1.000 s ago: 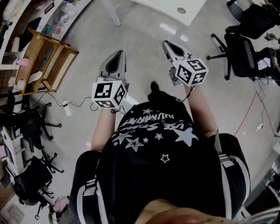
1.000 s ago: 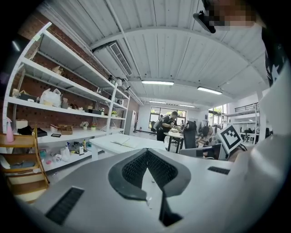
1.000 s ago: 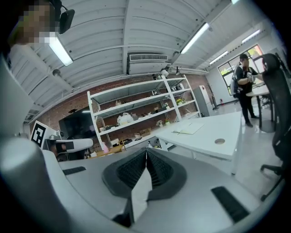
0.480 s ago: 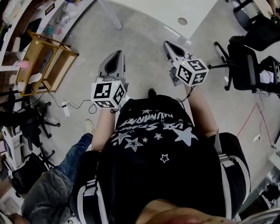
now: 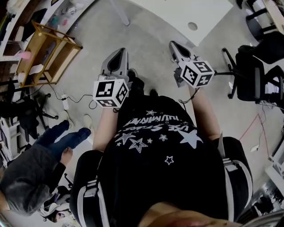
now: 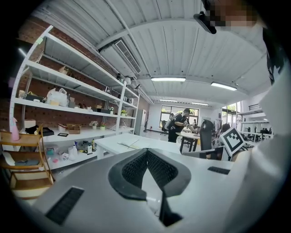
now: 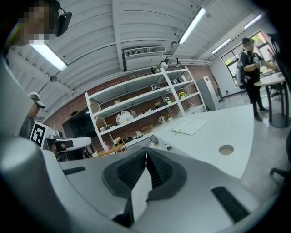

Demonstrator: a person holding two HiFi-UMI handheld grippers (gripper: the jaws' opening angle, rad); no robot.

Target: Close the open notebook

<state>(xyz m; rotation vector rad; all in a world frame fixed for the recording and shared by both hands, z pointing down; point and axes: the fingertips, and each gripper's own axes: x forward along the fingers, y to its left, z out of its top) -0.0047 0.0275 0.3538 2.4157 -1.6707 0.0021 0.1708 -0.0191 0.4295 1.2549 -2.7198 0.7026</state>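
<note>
The open notebook [image 6: 128, 144] lies flat on the white table [image 6: 150, 143], some way ahead of both grippers. It also shows in the right gripper view, where the notebook [image 7: 190, 127] rests on the table [image 7: 236, 132] beyond a round cable hole [image 7: 226, 149]. In the head view the table [image 5: 177, 11] fills the top edge and the notebook is out of sight. My left gripper [image 5: 120, 52] [image 6: 147, 151] is shut with nothing in it. My right gripper [image 5: 173, 44] [image 7: 146, 151] is also shut and empty. Both are held level above the floor, short of the table.
A wooden shelf cart [image 5: 46, 55] stands at the left and white wall shelving [image 6: 68, 104] runs behind it. Office chairs [image 5: 255, 66] stand at the right. Another person in grey [image 5: 31, 177] is at the lower left. A person [image 6: 177, 125] works at a far desk.
Both grippers and the person holding them have moved forward toward the white table. Another person has walked into the lower left of the head view.
</note>
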